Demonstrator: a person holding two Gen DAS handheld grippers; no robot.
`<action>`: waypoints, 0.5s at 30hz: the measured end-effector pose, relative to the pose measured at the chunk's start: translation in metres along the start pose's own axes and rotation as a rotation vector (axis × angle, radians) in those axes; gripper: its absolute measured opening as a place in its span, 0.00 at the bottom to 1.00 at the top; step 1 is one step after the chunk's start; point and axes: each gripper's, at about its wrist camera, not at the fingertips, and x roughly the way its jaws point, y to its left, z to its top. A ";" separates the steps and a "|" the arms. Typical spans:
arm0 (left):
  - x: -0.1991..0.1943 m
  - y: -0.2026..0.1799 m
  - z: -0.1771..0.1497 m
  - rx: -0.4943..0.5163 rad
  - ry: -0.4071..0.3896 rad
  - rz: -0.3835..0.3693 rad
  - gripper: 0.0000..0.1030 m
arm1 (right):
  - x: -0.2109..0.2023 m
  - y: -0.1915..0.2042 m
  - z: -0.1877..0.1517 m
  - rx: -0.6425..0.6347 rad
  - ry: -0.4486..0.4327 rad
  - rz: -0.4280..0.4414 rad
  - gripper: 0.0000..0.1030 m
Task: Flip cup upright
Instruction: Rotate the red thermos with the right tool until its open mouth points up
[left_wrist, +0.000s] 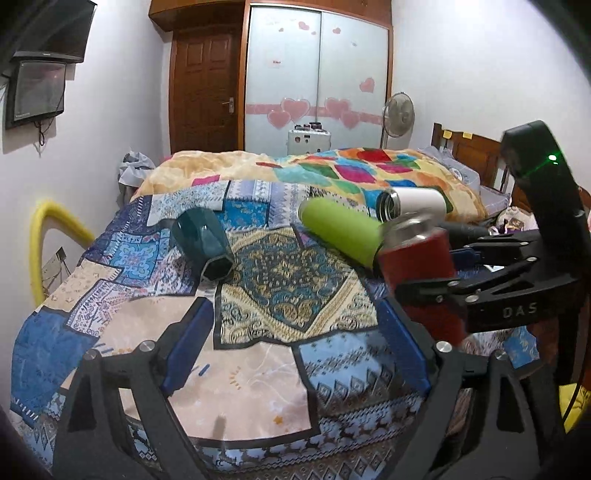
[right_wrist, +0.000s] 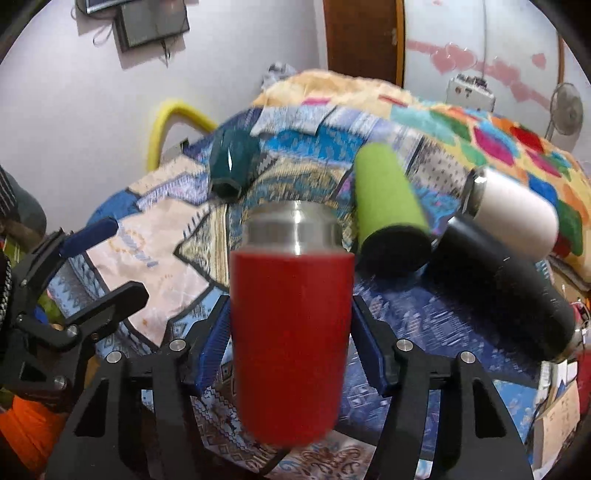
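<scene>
Currently the right gripper (right_wrist: 290, 347) is clamping the red steel-necked cup (right_wrist: 290, 310), standing it upright above the patchwork bedspread (right_wrist: 155, 236); left gripper (left_wrist: 295, 350) is gaping empty. Next: lower, release.

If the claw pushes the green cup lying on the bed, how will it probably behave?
The green cup is a smooth cylinder on its side, so it would likely roll. The soft, wrinkled blanket may slow it. The white cup lies just behind and could stop it.
</scene>
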 end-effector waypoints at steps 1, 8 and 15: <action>-0.002 -0.001 0.002 -0.004 -0.007 0.002 0.92 | -0.004 -0.002 0.002 0.011 -0.018 0.006 0.57; -0.011 -0.005 0.018 -0.027 -0.047 0.013 0.96 | -0.018 -0.010 0.013 0.030 -0.116 -0.001 0.57; -0.009 -0.009 0.024 -0.037 -0.056 0.008 0.98 | -0.011 -0.018 0.013 0.038 -0.130 0.006 0.57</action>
